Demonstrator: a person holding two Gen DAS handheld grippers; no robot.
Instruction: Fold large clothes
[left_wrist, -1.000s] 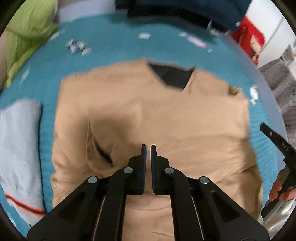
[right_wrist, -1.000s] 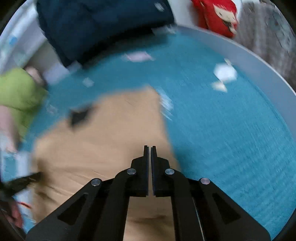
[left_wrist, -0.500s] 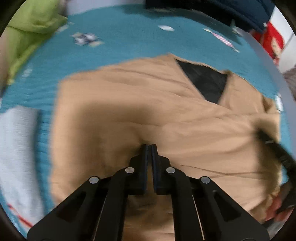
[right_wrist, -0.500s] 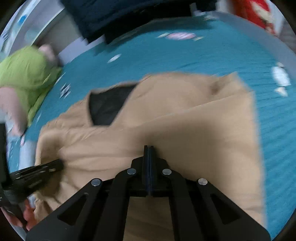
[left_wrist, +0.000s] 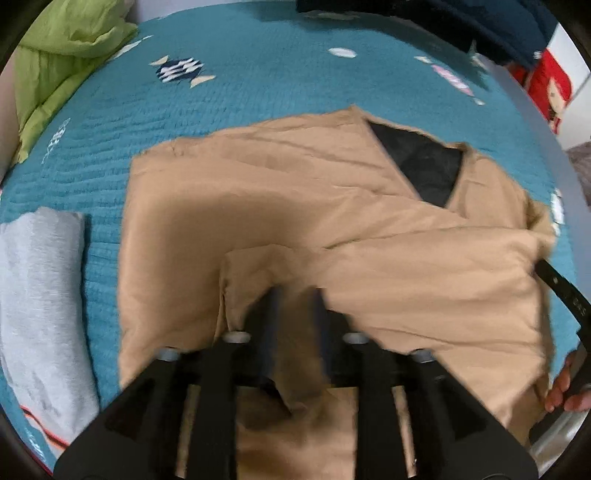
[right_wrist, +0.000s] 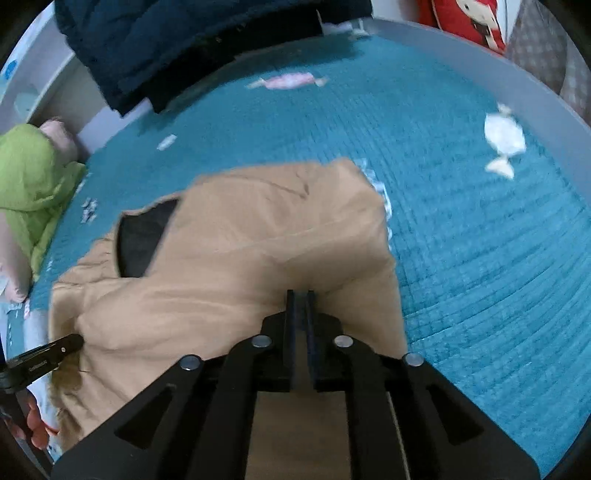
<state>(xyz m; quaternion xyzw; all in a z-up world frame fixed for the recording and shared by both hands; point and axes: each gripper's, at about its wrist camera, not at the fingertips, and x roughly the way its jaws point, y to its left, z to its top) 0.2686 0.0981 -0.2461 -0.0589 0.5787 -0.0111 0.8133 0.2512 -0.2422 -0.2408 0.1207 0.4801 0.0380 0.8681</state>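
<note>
In your left wrist view, your left gripper (left_wrist: 293, 295) hangs low over the tan jacket (left_wrist: 295, 206), its blurred fingers parted with a clear gap and nothing between them. The jacket lies spread on the teal bedspread (left_wrist: 258, 66), black lining at its far right collar. A folded grey garment (left_wrist: 40, 295) sits just left of it.

In your right wrist view, your right gripper (right_wrist: 301, 295) shows only a narrow slit between its fingers; whether it pinches the jacket (right_wrist: 240, 258) fabric bunched at its tips, you cannot tell.
</note>
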